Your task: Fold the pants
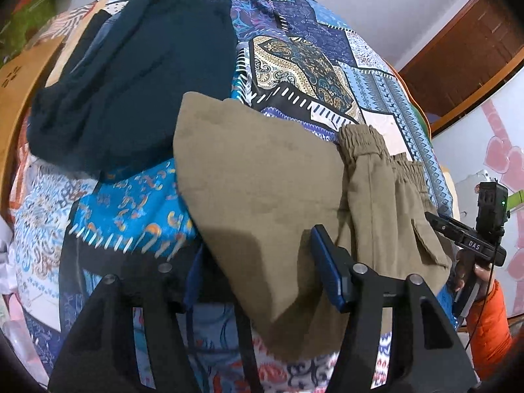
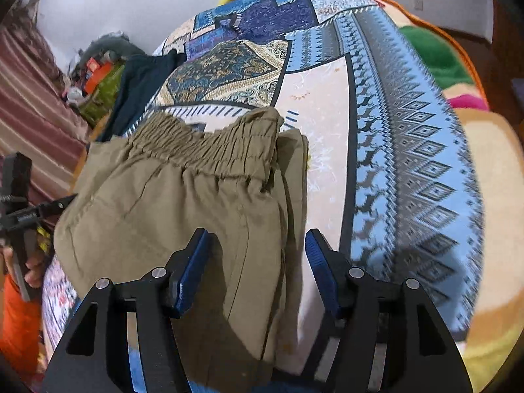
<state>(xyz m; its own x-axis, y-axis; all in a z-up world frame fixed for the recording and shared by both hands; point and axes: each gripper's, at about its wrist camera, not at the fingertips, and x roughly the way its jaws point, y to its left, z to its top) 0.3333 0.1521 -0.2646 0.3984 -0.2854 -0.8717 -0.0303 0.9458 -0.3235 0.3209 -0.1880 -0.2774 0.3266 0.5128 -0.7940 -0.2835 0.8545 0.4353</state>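
Khaki pants (image 1: 268, 196) lie folded on a patterned blue bedspread (image 1: 301, 62), elastic waistband (image 1: 386, 157) to the right. My left gripper (image 1: 258, 262) is open just above the near edge of the pants, holding nothing. In the right wrist view the pants (image 2: 170, 203) fill the lower left, waistband (image 2: 209, 144) on the far side. My right gripper (image 2: 258, 268) is open over the right edge of the pants, its blue pads apart and empty. The right gripper also shows in the left wrist view (image 1: 471, 242) beyond the waistband.
A dark teal folded garment (image 1: 131, 68) lies on the bed at the far left. A wooden bed frame (image 1: 19, 98) runs along the left. A wooden door (image 1: 465, 59) is at the right. Green and yellow blankets (image 2: 439, 59) lie past the bedspread.
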